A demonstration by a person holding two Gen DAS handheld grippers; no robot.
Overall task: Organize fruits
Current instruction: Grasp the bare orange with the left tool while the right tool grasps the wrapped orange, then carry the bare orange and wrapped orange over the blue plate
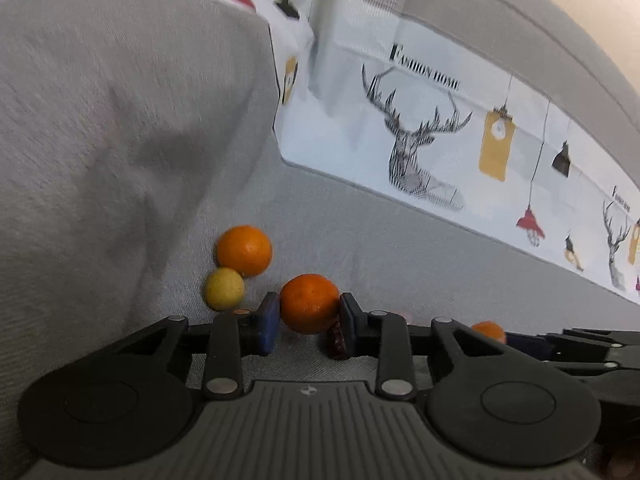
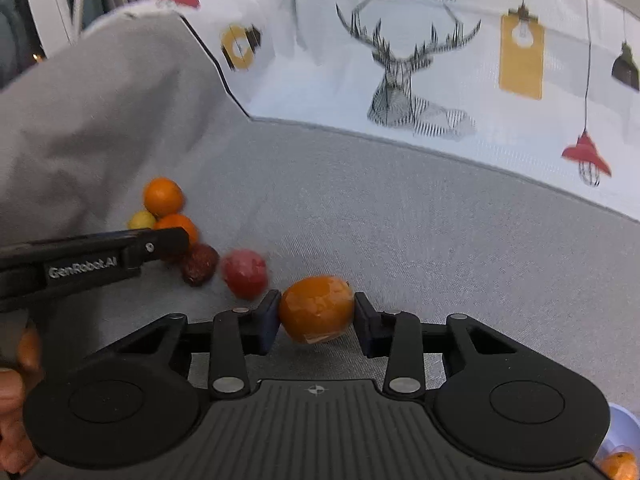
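Fruits lie and are held low inside a soft grey fabric storage bin point(image 2: 360, 200), whose pale lining is printed with stag heads, hanging lamps and the words "Fashion Home"; an orange mandarin point(image 1: 309, 303) sits between the blue pads of the left claw point(image 1: 307, 316), both pads touching its sides, so that claw is closed on it; in the right wrist view a second, slightly scuffed orange fruit point(image 2: 316, 309) is pinched the same way by the right claw point(image 2: 316, 314), its jaws narrowed to the fruit's width; both fruits are close to the grey floor of the bin, though whether they rest on it or hang just above cannot be told; judging by the task, they are held low so they can be set down gently among the rest; that rest is a small cluster gathered against the slumped grey wall on the left: another orange point(image 1: 244, 250) touching a yellow fruit point(image 1: 224, 289), and, seen from the right wrist view, a dark red wrinkled fruit point(image 2: 199, 264) beside a blurred red one point(image 2: 244, 274), close to the left claw's tip; the sagging wall seems to have let the loose fruit settle into that corner; at the lower right edge of the right wrist view a pale cup point(image 2: 622, 428) with one more orange piece point(image 2: 620, 466) is partly visible outside the bin; part of the person's hand point(image 2: 16, 392) shows at the left edge.
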